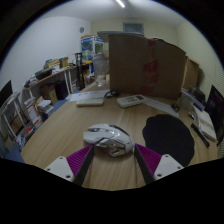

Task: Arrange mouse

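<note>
Presently one gripper [112, 163] occupies the lower centre of the frame, its two fingers spread apart, each with a magenta pad [78, 160] on its inner face.

Item 1: one computer mouse [108, 137], grey and white, lying on the wooden desk [70, 125] at centre frame. It sits between the fingertips and just ahead of them; whether the pads touch its sides cannot be told, and it rests on the desk on its own.

Item 2: one black mouse mat [168, 135], irregular in outline, at right of centre, just beside the mouse and apart from it. Its surface is bare.

Item 3: two pale flat objects beyond the mouse, one at centre left [90, 99] and one at centre [130, 100], both too small to name with certainty.

Item 4: one large brown cardboard panel [145, 62] standing upright at the far edge of the desk, upper centre to upper right, closing off that side.

Item 5: shelving [55, 80] with stacked goods along the left of the frame, contents indistinct.

Item 6: dark clutter [205, 118] at the right edge of the desk, not identifiable.

Open room: bare wood lies to the left of the mouse and between the mouse and the two pale objects. The desk's left edge runs diagonally from lower left toward the shelving.
</note>
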The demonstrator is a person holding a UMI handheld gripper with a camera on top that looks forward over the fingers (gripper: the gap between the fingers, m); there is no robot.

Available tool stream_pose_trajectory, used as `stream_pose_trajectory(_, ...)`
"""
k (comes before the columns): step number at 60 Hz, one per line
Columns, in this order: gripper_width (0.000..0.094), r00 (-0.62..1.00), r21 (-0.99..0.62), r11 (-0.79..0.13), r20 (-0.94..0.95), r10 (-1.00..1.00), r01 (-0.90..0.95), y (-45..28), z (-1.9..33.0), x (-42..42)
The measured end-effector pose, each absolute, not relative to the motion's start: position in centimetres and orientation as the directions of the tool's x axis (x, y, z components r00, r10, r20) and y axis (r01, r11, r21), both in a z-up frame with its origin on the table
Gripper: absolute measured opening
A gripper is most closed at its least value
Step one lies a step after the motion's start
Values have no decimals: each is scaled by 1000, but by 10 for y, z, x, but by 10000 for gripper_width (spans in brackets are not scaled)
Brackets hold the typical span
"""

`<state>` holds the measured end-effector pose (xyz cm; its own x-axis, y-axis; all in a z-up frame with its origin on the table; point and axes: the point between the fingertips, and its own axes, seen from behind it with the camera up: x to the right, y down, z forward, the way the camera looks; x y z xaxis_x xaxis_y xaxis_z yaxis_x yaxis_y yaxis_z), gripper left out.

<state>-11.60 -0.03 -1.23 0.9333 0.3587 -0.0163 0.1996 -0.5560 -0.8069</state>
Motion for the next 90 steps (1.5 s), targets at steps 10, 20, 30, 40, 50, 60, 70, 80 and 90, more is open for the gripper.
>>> stream_pose_trajectory(10, 858, 930, -800, -560, -6, 366, 215, 4, -8, -108)
stream_pose_trajectory(20, 854, 922, -796, -554, 13, 387, 244, 14, -9, -107)
stream_pose_trajectory(30, 849, 907, -799, -535, 32, 420, 275, 30, -3, -114)
stream_pose_trajectory(40, 850, 908, -790, -547, 28, 418, 277, 59, -9, -118)
stream_pose_trajectory(50, 851, 932, -789, -580, -27, 361, 202, 91, -14, -117)
stream_pose_trajectory(60, 741, 946, -799, -576, -27, 323, 174, 102, -14, -117)
stream_pose_trajectory(70, 491, 956, -796, -583, -16, 292, 165, 101, -15, -115)
stream_pose_trajectory(80, 442, 947, -896, -417, 16, 320, 156, 91, 57, -104)
stream_pose_trajectory(90, 441, 971, -948, -312, -22, 239, 55, 83, 149, -40)
